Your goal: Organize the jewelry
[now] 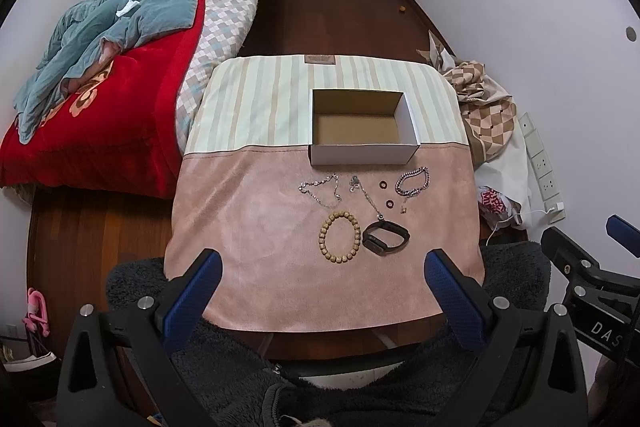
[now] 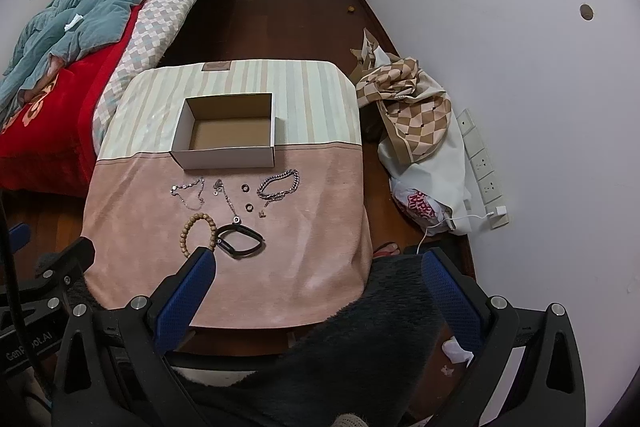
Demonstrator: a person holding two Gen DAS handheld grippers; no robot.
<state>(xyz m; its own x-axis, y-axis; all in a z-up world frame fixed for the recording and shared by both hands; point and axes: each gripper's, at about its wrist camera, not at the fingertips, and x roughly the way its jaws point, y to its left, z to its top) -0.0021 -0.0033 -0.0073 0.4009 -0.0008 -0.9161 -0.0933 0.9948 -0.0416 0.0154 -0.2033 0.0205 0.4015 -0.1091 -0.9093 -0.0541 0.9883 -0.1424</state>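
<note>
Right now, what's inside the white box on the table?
Nothing: the box shows only its bare brown cardboard floor in both views. The strip of floor just behind its near wall is hidden. All the jewelry lies outside, on the cloth in front of it.

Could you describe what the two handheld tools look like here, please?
Each tool, left and right, has a black frame with silver bolts and two blue textured fingers. White lettering marks each body. The person wears a dark fuzzy fleece sleeve.
</note>
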